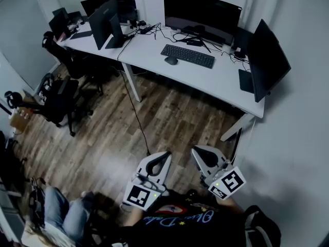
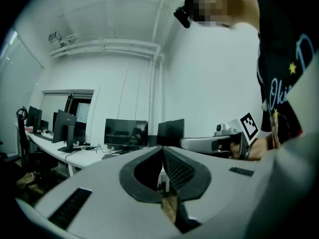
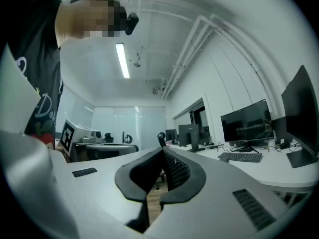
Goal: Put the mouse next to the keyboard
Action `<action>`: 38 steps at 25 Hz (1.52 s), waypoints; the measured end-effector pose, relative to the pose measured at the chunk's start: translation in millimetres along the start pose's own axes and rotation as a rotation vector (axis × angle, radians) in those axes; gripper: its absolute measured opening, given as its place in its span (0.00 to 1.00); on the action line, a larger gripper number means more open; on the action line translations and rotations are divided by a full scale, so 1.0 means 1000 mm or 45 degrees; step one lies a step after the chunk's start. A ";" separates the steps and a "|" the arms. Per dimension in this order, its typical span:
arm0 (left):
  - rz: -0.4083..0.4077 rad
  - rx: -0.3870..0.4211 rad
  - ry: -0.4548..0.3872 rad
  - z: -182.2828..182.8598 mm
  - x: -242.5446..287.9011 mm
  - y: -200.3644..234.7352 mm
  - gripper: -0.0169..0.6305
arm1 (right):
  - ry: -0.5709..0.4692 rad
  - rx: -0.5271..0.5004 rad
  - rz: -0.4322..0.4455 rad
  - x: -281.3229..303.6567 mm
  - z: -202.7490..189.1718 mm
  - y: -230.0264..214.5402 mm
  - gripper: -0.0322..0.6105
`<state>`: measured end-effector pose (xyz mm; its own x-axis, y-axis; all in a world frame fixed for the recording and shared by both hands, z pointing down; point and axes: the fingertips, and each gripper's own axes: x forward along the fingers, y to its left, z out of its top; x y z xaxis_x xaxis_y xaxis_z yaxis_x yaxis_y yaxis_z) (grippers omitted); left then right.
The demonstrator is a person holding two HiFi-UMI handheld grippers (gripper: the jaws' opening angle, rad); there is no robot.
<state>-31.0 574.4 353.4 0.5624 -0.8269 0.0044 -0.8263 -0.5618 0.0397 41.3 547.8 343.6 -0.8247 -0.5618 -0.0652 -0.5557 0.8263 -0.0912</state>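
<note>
Though it lies by keyboard (image 1: 187, 55), mouse (image 1: 171, 60) tiny — contact unclear.

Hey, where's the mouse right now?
Head view, upper middle: the small dark mouse sits on the white desk, just left of the black keyboard, before the wide black monitor.

Left gripper (image 2: 163, 150), jaws together on nothing, level toward a white desk (image 2: 82, 158) with dark monitors (image 2: 126, 133).
</note>
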 end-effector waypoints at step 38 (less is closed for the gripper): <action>-0.139 -0.075 0.003 -0.012 -0.027 0.092 0.02 | 0.044 -0.039 -0.287 0.071 -0.016 0.017 0.24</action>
<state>-121.4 545.2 368.9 0.6489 -0.7609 -0.0005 -0.7571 -0.6458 0.0984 -28.1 523.1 353.0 -0.6820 -0.7313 -0.0127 -0.7290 0.6810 -0.0697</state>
